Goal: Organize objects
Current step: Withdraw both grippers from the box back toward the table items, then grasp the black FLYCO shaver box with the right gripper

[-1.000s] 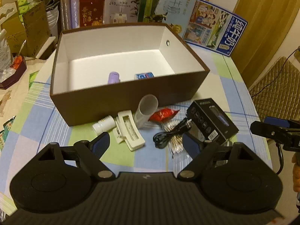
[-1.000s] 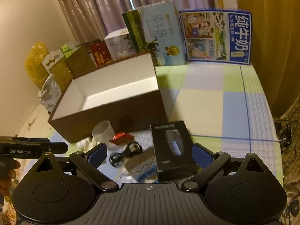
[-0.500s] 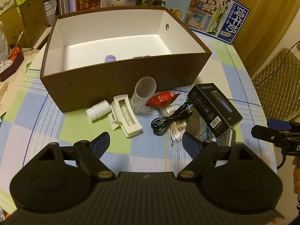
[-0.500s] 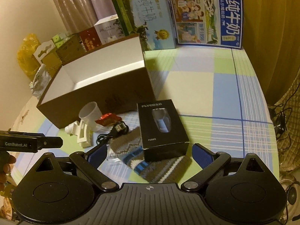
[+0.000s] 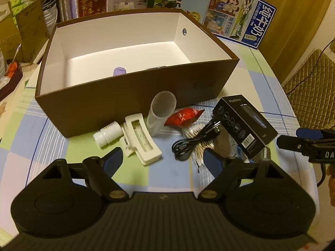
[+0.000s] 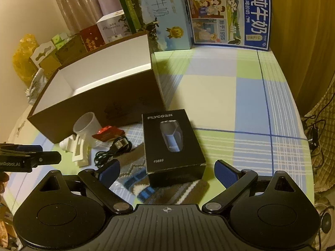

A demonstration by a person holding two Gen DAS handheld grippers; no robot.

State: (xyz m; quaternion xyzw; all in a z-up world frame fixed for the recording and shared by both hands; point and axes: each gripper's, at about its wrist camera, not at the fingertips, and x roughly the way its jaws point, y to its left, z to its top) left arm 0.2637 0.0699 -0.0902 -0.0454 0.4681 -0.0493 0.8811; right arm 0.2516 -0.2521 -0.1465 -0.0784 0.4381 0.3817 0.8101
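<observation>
Both tools are built alike. The left gripper [image 5: 162,160] has a matte black body with a ribbed central plate bearing a small pale mark, flanked by two round black housings with raised discs. Black link arms with triangular cut-outs run forward from brass-coloured pivot screws to fingers [image 5: 112,159] faced with blue textured pads. The right gripper [image 6: 166,172] shows the same black housings, silver-grey pivot screws, a small crosshair mark on the ribbed plate and blue pads. Seen from the side, each carries white lettering on its black flank; on the left one it reads "GenRobot.AI"
</observation>
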